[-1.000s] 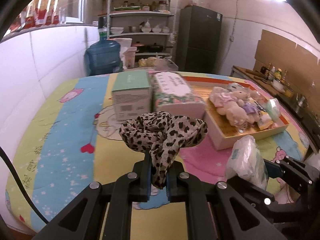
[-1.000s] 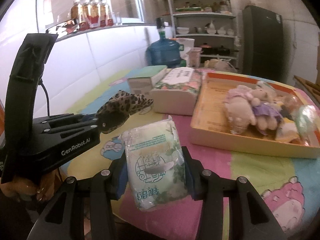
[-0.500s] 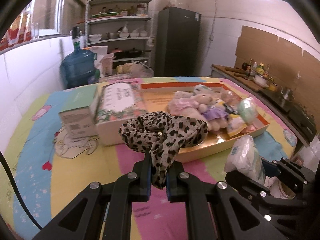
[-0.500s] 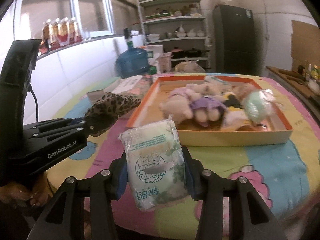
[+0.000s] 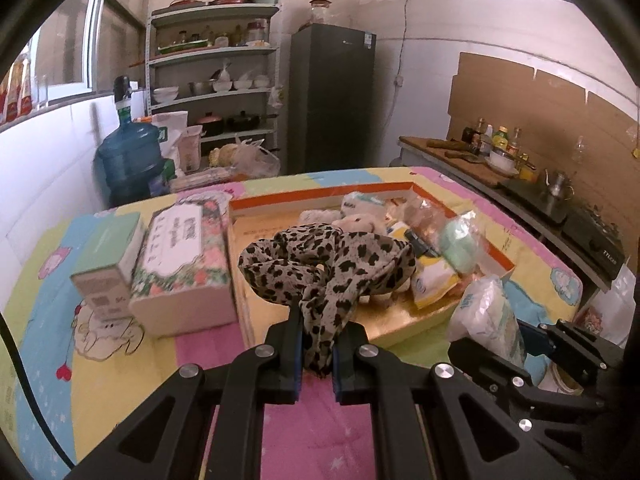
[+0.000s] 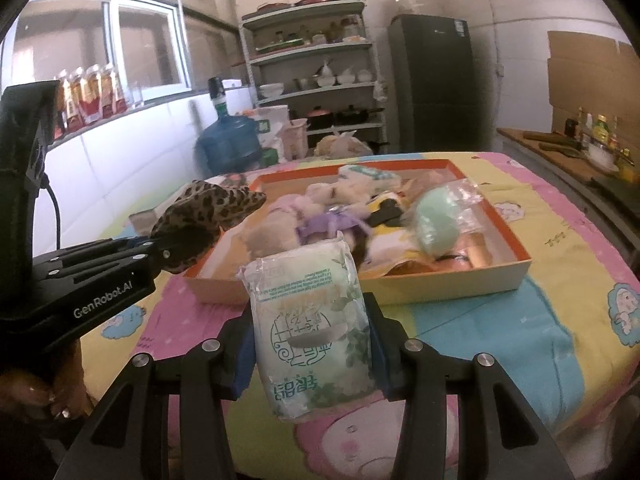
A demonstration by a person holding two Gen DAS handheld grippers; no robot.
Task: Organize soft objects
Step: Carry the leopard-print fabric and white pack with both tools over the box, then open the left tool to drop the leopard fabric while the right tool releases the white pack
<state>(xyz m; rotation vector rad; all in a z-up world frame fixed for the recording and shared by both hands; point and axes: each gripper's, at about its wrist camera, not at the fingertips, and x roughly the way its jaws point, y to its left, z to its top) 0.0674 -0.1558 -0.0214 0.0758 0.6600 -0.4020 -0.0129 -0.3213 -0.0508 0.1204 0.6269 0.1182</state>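
My left gripper is shut on a leopard-print scrunchie, which hangs above the near edge of an orange-rimmed tray. My right gripper is shut on a white and green tissue pack, held over the table in front of the tray. The tray holds plush toys, a mint-green ball in plastic wrap and several small packets. In the right wrist view the left gripper with the scrunchie stands at the left. The tissue pack shows at the right of the left wrist view.
A floral tissue box and a mint-lidded carton stand left of the tray on a cartoon-print tablecloth. Behind the table are a blue water jug, a shelf rack and a dark fridge. A counter with bottles runs along the right.
Both grippers have swung to the right, from facing the boxes to facing the tray. The scrunchie and the tissue pack stay gripped as before.
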